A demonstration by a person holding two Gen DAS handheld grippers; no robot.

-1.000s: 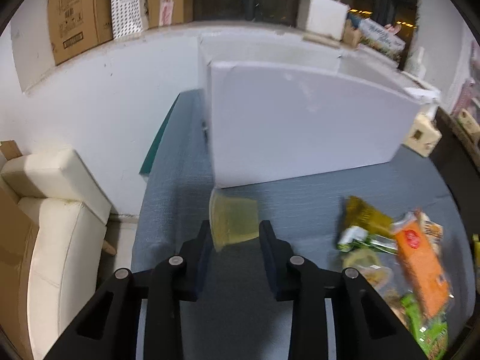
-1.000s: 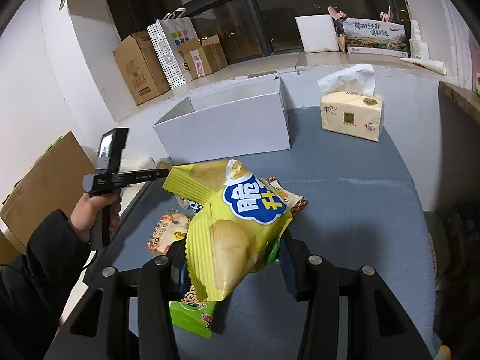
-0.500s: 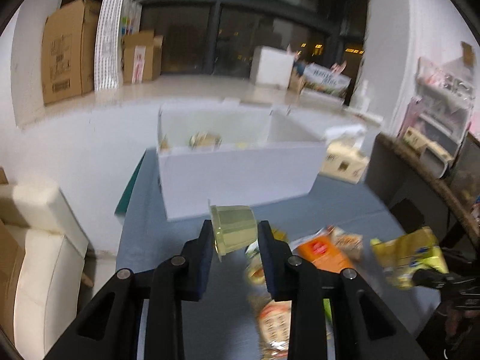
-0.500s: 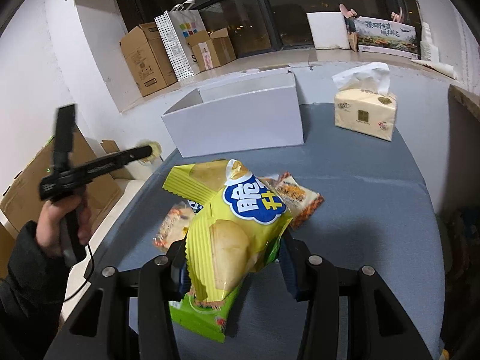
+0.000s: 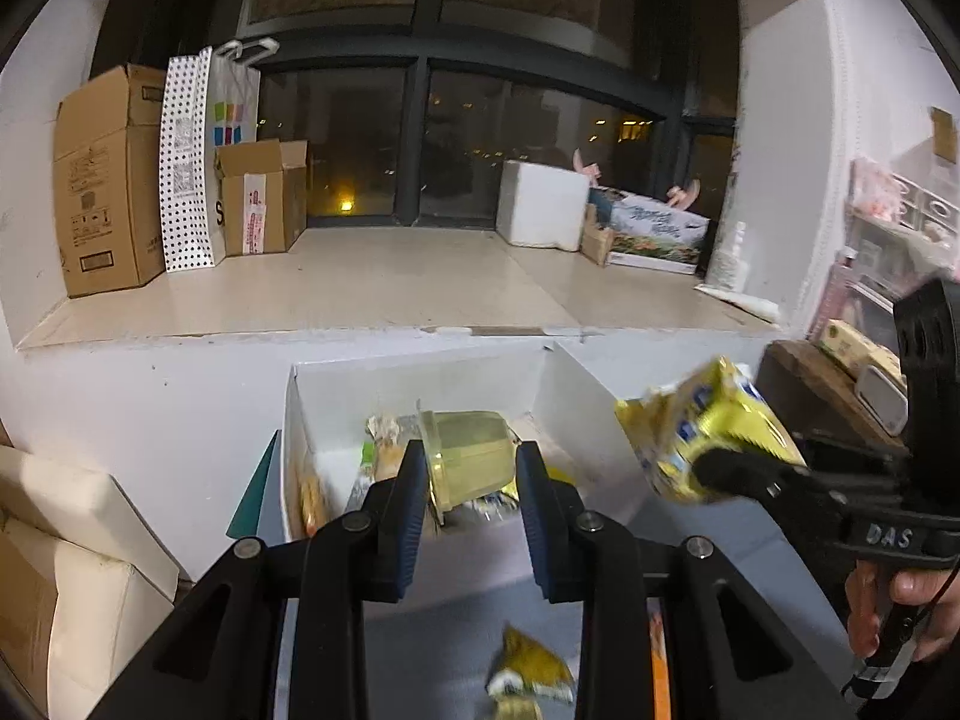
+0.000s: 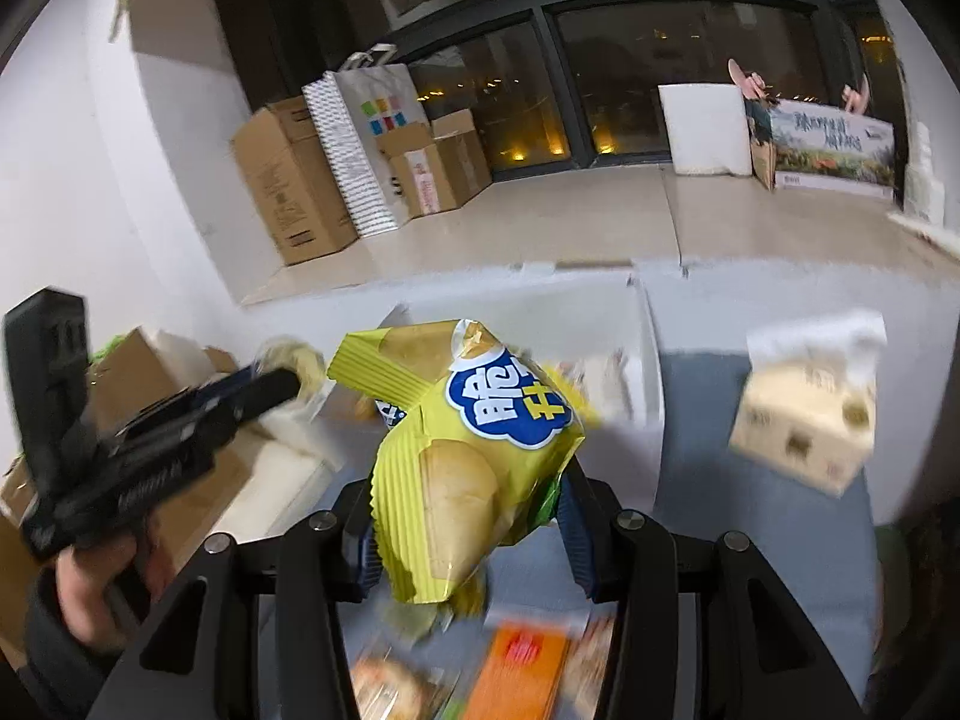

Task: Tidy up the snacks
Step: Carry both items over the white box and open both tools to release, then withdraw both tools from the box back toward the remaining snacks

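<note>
Left tongs (image 5: 470, 489) pinch one jelly cup (image 5: 470, 461) lying sideways, rim leftward, above the white box (image 5: 414, 387) on the bench (image 5: 456, 618). Right tongs (image 6: 474, 531) clamp one yellow chip bag (image 6: 474, 456), long axis upright, before that box.

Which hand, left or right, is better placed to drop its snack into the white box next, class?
Left, probably. The left gripper holds the jelly cup lined up over the open white box, while the right gripper holds its chip bag off to the box's side.
</note>
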